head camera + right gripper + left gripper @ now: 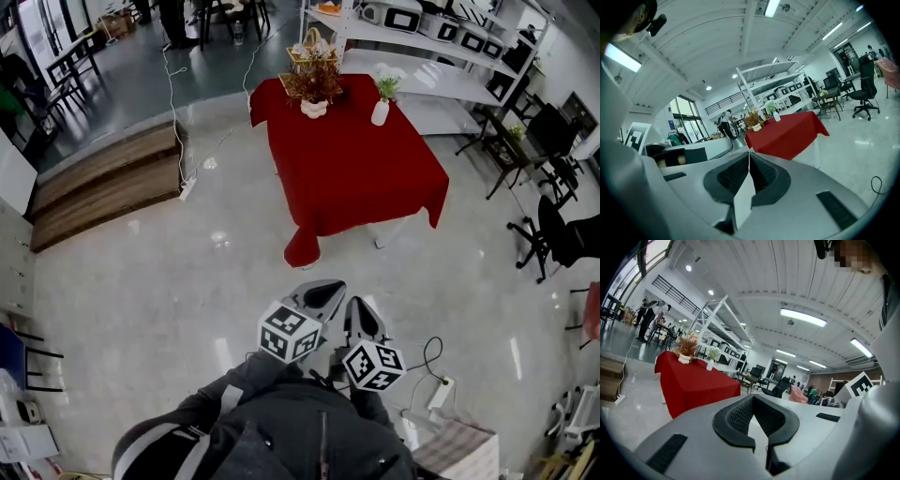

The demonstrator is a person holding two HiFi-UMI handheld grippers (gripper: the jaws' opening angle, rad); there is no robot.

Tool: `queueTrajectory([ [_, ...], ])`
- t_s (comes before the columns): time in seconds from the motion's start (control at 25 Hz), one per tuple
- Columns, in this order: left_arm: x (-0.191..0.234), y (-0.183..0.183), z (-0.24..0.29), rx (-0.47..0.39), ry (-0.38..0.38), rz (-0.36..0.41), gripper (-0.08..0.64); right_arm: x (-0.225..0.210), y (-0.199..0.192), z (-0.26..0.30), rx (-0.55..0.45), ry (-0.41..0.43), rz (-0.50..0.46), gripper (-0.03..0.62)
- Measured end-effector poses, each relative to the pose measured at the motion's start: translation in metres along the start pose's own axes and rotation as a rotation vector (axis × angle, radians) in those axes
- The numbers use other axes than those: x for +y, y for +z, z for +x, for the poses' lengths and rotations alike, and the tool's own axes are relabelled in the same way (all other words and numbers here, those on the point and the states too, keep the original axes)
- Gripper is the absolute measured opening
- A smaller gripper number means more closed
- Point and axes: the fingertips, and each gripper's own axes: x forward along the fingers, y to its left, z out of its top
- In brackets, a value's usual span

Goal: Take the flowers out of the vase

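Red table [356, 178] stands well ahead
Left gripper [322, 292] and right gripper [362, 314], side by side, jaws closed and empty, face the vase [380, 113].

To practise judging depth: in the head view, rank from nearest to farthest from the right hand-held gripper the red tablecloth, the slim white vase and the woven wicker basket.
1. Red tablecloth, straight ahead.
2. Slim white vase, on the cloth's far right part.
3. Woven wicker basket, at the far edge, further left.
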Motion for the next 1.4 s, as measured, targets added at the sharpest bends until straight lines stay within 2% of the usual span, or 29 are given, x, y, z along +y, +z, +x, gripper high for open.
queueTrajectory([
  [0.2,0.020,0.005,0.009,0.008,-0.015,0.004,0.008,-0.002,0.001,0.022,-0.003,-0.023,0.007,0.012],
  [0.36,0.032,0.006,0.008,0.012,-0.022,-0.024,0.008,0.001,-0.005,0.031,0.000,-0.042,0.017,0.012],
  [0.64,0.027,-0.013,0.002,0.041,-0.039,-0.053,0.008,0.009,-0.019,0.019,-0.001,-0.009,0.027,0.012],
  [0.88,0.019,-0.022,0.006,0.067,-0.047,-0.040,0.008,0.002,-0.025,0.008,-0.010,-0.007,0.060,0.012],
  [1.2,0.025,-0.016,0.030,0.078,-0.039,-0.015,0.008,-0.019,-0.011,0.023,-0.019,-0.010,0.078,0.013],
  [1.4,0.046,0.001,0.059,0.064,-0.011,-0.018,0.008,-0.034,0.017,0.055,-0.018,0.016,0.053,0.014],
])
